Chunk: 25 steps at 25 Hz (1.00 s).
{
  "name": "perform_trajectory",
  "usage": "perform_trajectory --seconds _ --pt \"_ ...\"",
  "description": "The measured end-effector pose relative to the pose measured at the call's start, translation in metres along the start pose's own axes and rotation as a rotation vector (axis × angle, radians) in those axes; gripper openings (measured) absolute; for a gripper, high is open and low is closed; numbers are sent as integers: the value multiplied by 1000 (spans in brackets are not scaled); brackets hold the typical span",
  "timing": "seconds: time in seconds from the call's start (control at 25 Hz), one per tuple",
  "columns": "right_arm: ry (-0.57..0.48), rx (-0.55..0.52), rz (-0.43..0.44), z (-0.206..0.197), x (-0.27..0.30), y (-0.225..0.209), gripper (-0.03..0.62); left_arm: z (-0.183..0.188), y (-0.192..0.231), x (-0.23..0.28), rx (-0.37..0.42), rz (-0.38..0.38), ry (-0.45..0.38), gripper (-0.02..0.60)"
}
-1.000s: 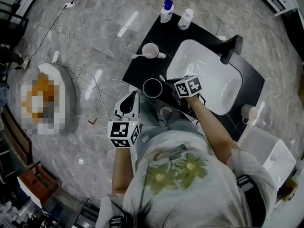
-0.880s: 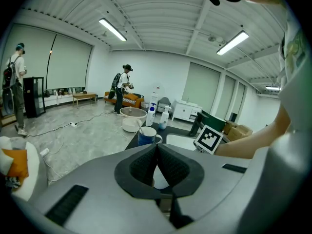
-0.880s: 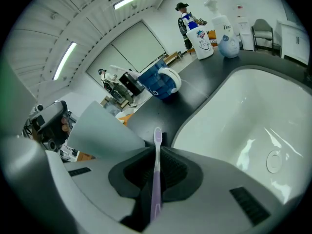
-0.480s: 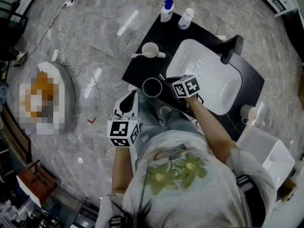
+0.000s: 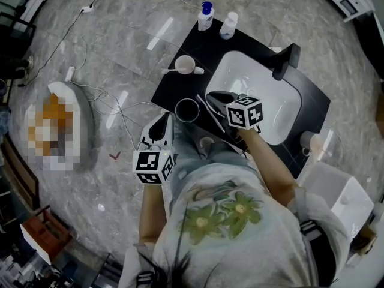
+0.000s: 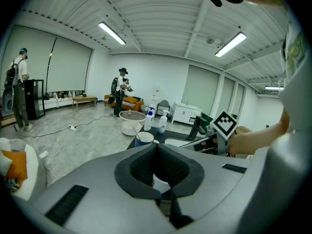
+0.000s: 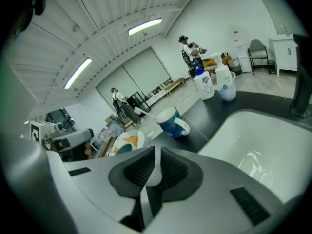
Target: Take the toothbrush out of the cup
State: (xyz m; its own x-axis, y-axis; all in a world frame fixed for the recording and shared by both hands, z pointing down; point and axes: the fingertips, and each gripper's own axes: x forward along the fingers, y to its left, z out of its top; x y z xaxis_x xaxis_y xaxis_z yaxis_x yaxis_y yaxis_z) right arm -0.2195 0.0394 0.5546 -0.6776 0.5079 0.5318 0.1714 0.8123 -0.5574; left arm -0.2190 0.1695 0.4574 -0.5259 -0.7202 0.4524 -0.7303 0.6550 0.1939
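Note:
A thin white toothbrush (image 5: pixel 210 111) slants over the black counter (image 5: pixel 174 89), just right of the dark empty cup (image 5: pixel 188 110). My right gripper (image 5: pixel 216 101) is shut on its handle, between the cup and the sink. In the right gripper view the white handle (image 7: pixel 152 175) runs up between the closed jaws of that gripper (image 7: pixel 155 155). My left gripper (image 5: pixel 162 125) hangs off the counter's near edge, left of the cup, jaws together and empty (image 6: pixel 157 150).
A white-lined blue mug (image 5: pixel 189 65) with another brush in it stands further back on the counter. Two bottles (image 5: pixel 206 17) (image 5: pixel 227 26) stand at the far corner. The white sink (image 5: pixel 264 101) and black faucet (image 5: pixel 284 62) lie to the right. Cables (image 5: pixel 114 101) cross the floor at left.
My right gripper has lifted and drawn back to the right with the toothbrush, which now shows at full length outside the dark cup. The left gripper has barely moved.

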Motion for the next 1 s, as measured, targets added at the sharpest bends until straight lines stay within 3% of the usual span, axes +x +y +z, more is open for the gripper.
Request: perform_trajectory --seconds 0.2,0.44,0.68,1.0 --pt "-185 -100 120 31 -56 49 55 13 -19 -8 3 -17 -37 17" --pt "-238 -382 113 21 -101 93 45 23 -64 -21 22 -75 -77 18" --pt "-230 -407 132 2 -121 108 43 18 -95 -28 12 -110 -90 17" --pt "-224 -452 115 2 -130 108 44 24 -103 -31 19 -101 -111 17"
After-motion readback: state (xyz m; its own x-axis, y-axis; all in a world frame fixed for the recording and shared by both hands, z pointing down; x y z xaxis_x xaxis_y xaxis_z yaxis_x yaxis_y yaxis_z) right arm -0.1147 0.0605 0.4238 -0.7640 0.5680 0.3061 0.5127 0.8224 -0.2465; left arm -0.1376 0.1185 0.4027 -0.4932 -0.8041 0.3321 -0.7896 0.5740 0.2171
